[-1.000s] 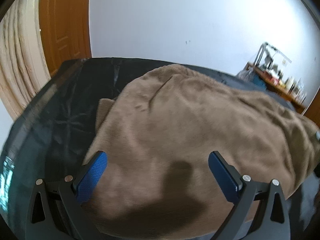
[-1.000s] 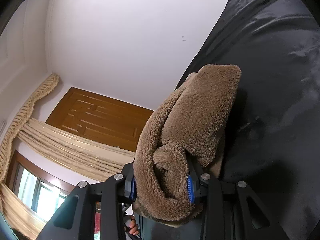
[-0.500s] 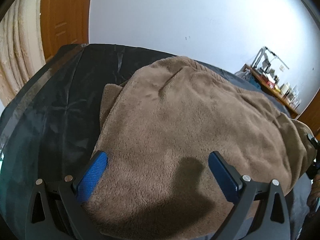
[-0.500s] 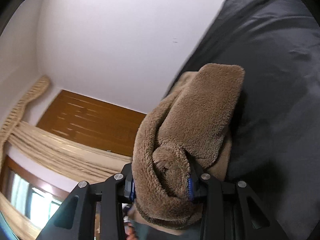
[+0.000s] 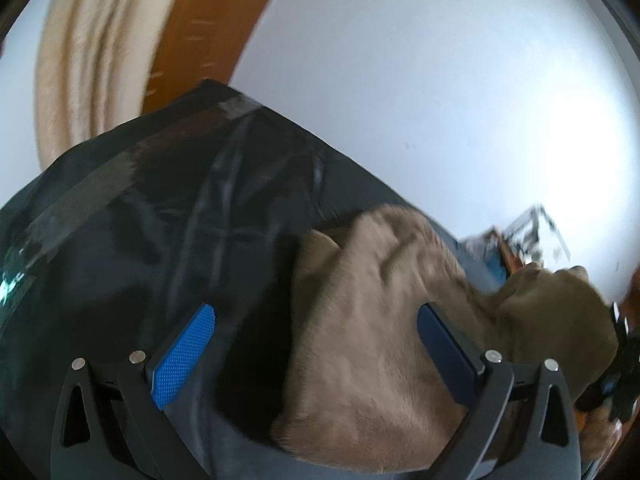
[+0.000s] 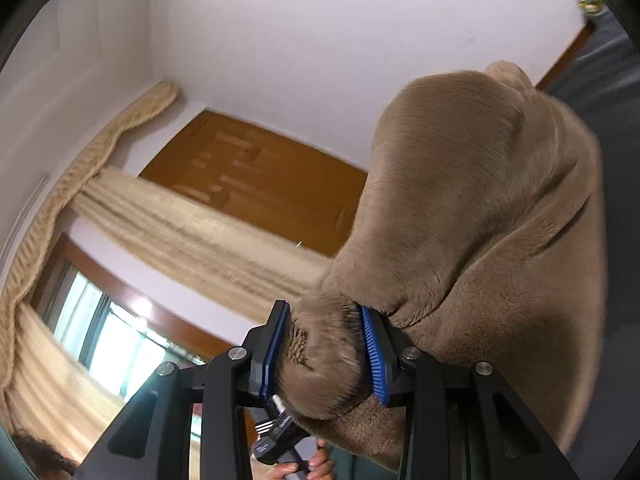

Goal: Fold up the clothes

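Brown fleece garment [image 6: 480, 216] is bunched between the right gripper [image 6: 326, 354]'s blue pads, jaws clamped on it, and rises from them toward one o'clock. In the left wrist view it runs from six o'clock toward the right gripper at four (draped across the dark surface [image 5: 160, 208]). Left gripper [image 5: 316, 356] points downward over it, jaws wide apart and empty.

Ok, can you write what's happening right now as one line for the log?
task: fold clothes | right gripper: shut on brown fleece garment, lifted | left gripper: open over the garment | surface: dark cover
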Tool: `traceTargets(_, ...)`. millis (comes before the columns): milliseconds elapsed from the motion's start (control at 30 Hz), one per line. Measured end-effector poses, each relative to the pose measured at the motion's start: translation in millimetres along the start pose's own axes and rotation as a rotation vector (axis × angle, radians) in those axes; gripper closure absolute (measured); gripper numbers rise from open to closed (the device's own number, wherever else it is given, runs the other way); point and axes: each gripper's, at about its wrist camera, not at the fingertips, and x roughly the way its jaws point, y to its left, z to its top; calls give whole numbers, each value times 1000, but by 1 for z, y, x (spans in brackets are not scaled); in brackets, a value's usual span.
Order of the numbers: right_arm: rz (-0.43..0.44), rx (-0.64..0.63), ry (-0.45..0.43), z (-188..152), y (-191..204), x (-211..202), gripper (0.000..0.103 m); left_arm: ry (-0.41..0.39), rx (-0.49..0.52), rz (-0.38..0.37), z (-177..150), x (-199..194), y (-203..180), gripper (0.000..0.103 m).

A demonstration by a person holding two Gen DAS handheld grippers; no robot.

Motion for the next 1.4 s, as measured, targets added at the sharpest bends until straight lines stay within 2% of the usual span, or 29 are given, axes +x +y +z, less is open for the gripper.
traceTargets(33,24,-8,29,-3,6,19,66,-10,-32,1,3,-3,7,1)
traceTargets(67,49,-16,59,-7,12,38,77,-17,-59,-1,5,-5,12,1)
traceTargets(100,59,-30,89,-11,18,55,78,-22,-84,-3,7,-7,17,1)
traceTargets(233,-57,-166,216,-49,43,121,78,-3,-144,-24,8,-6,30,1)
traceTargets(333,-119,-174,226,-55,25,128,77,20,-152,-46,7,-1,32,1)
traceTargets(367,-139,-172,208,-54,19,126,73,27,-153,-57,6,1,32,1)
traceTargets(433,-170,-166,155,-41,-4,90,44,26,-139,-82,6,-2,29,1)
traceTargets(467,-178,-147,130,-38,-9,82,21,21,-122,-95,5,-3,25,1)
traceTargets(500,-186,-129,105,-34,-15,74,19,16,-104,-107,5,-4,21,1)
traceTargets(567,-180,-112,63,-23,-21,57,19,13,-64,-130,2,-4,12,1)
traceTargets(667,-225,-181,-1,-19,-19,27,19,33,-31,-164,0,3,2,1)
traceTargets(733,-286,-243,-41,-22,-17,7,19,60,-25,-203,-3,9,-2,1)
traceTargets(867,-384,-285,-72,-23,-23,-20,19,134,-29,-278,-7,28,-13,1)
traceTargets(933,-418,-291,-86,-21,-29,-36,19,163,-32,-285,-8,33,-19,1)
traceTargets(1067,-456,-292,-148,-17,-44,-59,18,266,-30,-360,-7,42,-47,1)
traceTargets(1233,-509,-292,-192,-14,-63,-77,18,403,10,-374,-10,64,-85,1)
traceTargets(1267,-522,-303,-193,-13,-64,-78,18,442,10,-355,-12,72,-93,1)
traceTargets(1400,-566,-343,-215,-13,-60,-82,18,471,34,-341,-15,79,-112,1)
